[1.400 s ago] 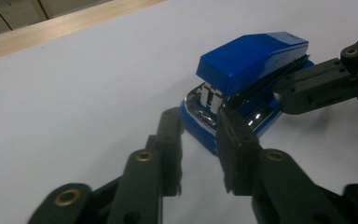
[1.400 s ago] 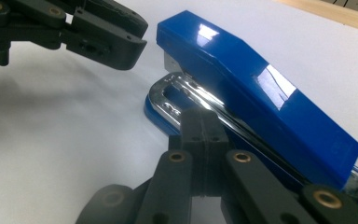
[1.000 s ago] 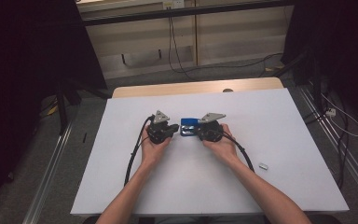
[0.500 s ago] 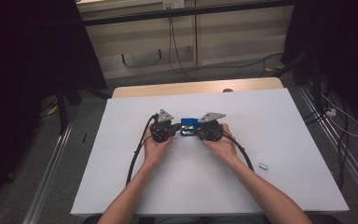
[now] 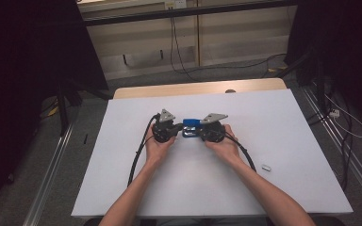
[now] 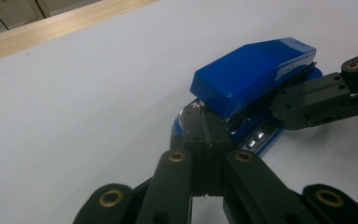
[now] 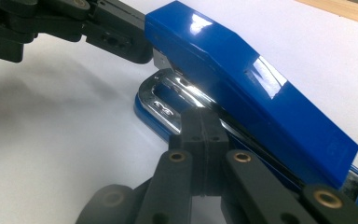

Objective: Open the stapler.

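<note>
The left gripper (image 6: 204, 140) had its jaws pressed together, tips touching one end of the blue stapler (image 6: 254, 70). The right gripper (image 7: 204, 135) had its jaws pressed together too, touching the stapler's shiny metal part. The stapler lay between them, mid-bench. The bench (image 5: 292, 122) was white. A small silver thing (image 5: 265, 166) lay near its right side. The room was dark.

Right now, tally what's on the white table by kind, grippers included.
Blue stapler: 1
Black grippers: 2, left gripper and right gripper, jaws together at the stapler's two ends
Small silver object, too small to identify: 1
Total: 4
</note>
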Tool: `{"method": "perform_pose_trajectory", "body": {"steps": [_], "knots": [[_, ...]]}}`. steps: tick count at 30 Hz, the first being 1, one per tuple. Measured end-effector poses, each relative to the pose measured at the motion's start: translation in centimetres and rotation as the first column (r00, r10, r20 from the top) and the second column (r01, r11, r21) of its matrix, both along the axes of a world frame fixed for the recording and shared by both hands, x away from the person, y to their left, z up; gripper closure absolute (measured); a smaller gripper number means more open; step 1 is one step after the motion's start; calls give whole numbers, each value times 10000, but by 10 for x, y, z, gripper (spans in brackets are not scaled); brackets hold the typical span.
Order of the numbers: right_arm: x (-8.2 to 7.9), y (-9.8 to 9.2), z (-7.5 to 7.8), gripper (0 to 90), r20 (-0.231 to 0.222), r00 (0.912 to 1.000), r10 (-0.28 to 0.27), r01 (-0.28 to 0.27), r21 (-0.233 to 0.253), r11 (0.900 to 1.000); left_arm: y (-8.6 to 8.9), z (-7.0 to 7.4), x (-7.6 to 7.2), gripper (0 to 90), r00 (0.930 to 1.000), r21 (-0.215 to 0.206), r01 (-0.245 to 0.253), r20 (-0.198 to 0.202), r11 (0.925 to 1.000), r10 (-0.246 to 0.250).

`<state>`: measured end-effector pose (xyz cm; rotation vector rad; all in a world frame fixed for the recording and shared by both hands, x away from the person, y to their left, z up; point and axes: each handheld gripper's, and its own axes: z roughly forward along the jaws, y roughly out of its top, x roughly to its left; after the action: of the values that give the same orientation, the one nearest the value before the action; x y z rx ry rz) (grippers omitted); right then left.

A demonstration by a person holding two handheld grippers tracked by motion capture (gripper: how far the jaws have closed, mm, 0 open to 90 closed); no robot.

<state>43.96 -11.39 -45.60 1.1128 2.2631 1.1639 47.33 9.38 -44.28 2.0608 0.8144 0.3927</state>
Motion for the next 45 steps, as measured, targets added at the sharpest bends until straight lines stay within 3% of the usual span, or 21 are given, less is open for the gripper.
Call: {"method": "perform_pose_trajectory", "body": {"steps": [3,5,8,16,23,45], "knots": [[0,0,0,900,33,10000,46,-46,-13,10000,1,-1,0,900,9995,-326,-109,-304,9994,99],[0,0,0,900,25,10000,43,-43,-8,10000,0,0,0,900,9997,-199,-107,-225,9997,103],[1,0,0,900,17,10000,42,-42,4,10000,0,2,-1,900,9997,-407,-160,-217,9990,151],[0,1,0,900,53,9999,140,-140,-35,9999,-2,6,0,900,9997,-332,-232,-56,9992,231],[1,0,0,900,35,9999,150,-150,-25,9999,-2,7,1,900,9996,-684,-267,-56,9973,263],[1,2,0,900,219,9993,304,-299,-243,9993,-8,21,1,900,9993,-879,-298,201,9957,317]]}}
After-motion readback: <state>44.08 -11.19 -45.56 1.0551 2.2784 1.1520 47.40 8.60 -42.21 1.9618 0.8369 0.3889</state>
